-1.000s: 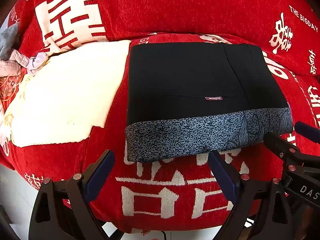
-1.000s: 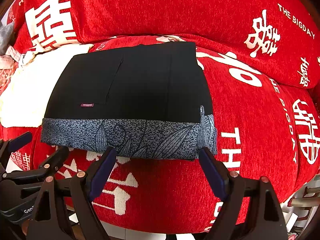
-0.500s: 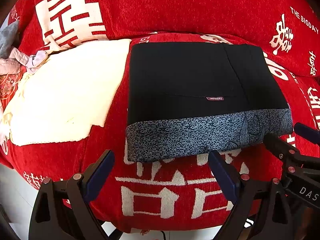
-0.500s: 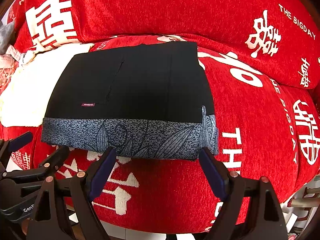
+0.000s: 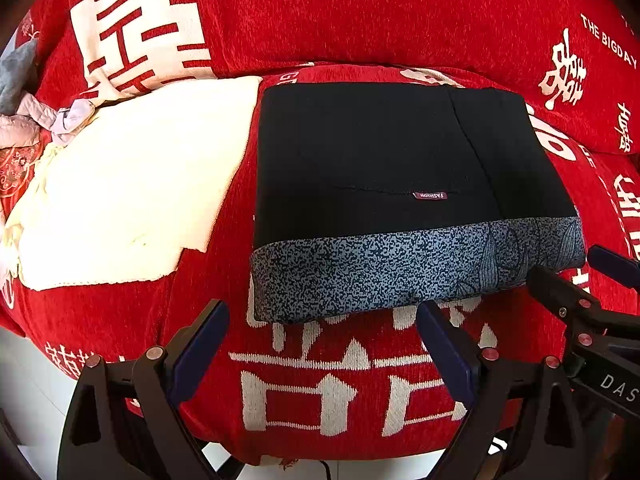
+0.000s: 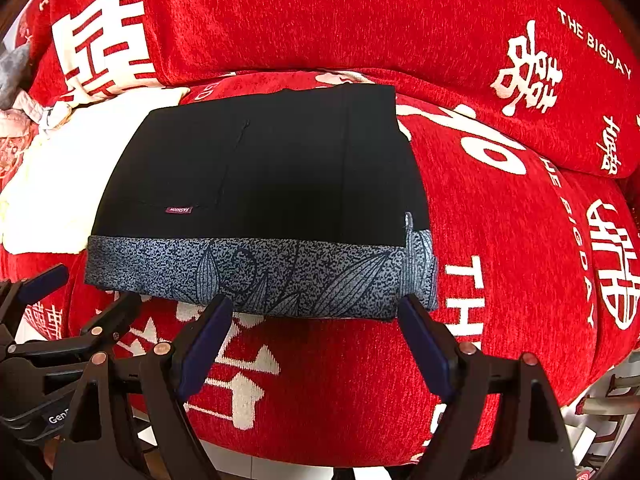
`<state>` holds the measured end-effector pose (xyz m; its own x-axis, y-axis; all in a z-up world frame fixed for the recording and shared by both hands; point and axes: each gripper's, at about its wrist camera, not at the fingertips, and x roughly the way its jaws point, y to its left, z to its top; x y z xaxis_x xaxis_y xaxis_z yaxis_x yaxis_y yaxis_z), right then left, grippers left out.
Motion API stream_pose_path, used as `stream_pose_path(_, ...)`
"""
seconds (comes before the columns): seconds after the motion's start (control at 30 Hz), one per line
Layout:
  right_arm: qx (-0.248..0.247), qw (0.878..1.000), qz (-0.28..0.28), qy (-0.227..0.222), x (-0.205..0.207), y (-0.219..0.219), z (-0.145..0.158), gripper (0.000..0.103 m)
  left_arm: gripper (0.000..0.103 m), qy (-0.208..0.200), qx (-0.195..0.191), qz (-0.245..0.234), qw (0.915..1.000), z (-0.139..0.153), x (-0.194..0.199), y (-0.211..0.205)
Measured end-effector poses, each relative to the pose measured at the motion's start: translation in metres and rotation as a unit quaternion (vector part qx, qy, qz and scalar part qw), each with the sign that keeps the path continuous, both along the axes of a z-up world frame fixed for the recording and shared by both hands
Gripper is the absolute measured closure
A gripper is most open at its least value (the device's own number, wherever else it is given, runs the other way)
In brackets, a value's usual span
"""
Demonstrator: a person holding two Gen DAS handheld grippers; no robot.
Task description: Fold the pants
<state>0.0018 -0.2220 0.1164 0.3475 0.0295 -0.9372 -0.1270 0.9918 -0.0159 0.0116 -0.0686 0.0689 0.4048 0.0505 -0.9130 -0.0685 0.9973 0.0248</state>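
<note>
Lying folded into a black rectangle, the pants (image 5: 400,168) show a speckled-grey hem; both fingers wide, empty.

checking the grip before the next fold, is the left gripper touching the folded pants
Apart. The left wrist view shows red sofa cover between the open left gripper and the folded pants.

change: none seen | pants (image 5: 380,168): folded, same spot | cushion (image 5: 320,380): same
</note>
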Motion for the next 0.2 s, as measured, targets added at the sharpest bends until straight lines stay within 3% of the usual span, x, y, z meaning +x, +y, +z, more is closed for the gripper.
stream_pose_path(0.2, -0.001, 1.000, 0.004, -0.008, -0.007, -0.003, 0.002, 0.016, 0.008, -0.013, -0.022, 0.011, 0.9996, 0.000, -0.010, 0.011)
